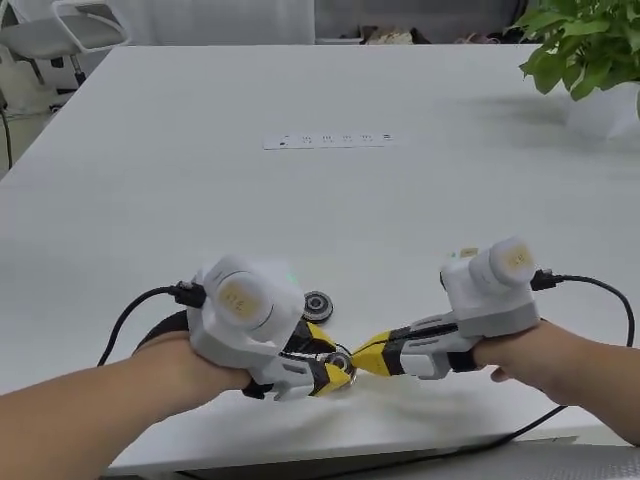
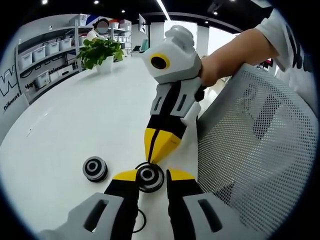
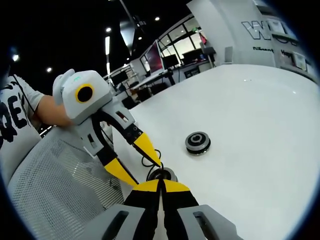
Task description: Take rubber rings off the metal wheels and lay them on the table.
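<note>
Though flat on table [image 2: 75,115] — metal wheel [image 2: 149,178] between tips of left claw [image 2: 152,175]

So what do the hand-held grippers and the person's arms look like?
Both the left hand-held gripper and right hand-held gripper have white rounded bodies, black jaws with yellow tips, and a black cable trailing back. Forearms are bare; a white short-sleeved shirt with dark lettering shows in the gripper views.

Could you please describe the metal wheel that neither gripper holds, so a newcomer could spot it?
On the big white table, at the near edge, the yellow-tipped left gripper clamps one metal wheel. Just beyond it lies another small round metal wheel banded in black rubber; unlike its neighbour, nothing touches it.
</note>
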Demonstrator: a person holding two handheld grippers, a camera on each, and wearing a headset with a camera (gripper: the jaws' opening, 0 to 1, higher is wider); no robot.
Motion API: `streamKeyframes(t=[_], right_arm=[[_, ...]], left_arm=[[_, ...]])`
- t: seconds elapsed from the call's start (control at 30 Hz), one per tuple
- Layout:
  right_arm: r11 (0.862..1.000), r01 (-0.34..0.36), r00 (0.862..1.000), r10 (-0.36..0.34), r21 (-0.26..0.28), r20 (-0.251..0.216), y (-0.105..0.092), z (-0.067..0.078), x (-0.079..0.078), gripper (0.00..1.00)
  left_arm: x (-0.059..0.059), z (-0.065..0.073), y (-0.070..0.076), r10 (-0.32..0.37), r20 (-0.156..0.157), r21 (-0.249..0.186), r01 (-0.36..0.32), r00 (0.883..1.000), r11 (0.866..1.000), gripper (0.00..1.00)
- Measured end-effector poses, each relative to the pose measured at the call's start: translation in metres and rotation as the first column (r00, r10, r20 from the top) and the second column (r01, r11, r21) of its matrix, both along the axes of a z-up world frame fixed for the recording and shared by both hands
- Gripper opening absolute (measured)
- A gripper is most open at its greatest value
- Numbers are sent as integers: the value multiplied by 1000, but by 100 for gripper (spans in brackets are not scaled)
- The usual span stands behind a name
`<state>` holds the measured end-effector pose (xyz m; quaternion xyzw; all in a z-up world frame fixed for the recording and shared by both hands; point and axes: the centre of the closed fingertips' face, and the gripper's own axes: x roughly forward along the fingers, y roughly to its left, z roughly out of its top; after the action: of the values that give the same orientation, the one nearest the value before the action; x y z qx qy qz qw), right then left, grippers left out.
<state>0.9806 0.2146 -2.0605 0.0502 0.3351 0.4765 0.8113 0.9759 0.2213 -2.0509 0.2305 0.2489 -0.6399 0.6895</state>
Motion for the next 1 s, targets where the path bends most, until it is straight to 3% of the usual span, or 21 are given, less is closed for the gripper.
streamKeyframes(t=[0.33,0.6,0.77,1.0], right_arm=[[1000,-13,1000,12,14,18,3,10,1,0],[999,-25,999,24,35,39,11,23,5,0],[998,-43,998,41,36,48,19,29,6,0],[997,-70,996,67,41,57,33,34,10,0]], left_arm=[[0,19,14,13,-5,-33,-13,1000,999,30],[7,30,34,41,-1,-50,-41,999,998,35],[9,42,47,78,-25,-83,-80,997,993,38],[9,54,66,103,-17,-100,-105,994,989,43]])
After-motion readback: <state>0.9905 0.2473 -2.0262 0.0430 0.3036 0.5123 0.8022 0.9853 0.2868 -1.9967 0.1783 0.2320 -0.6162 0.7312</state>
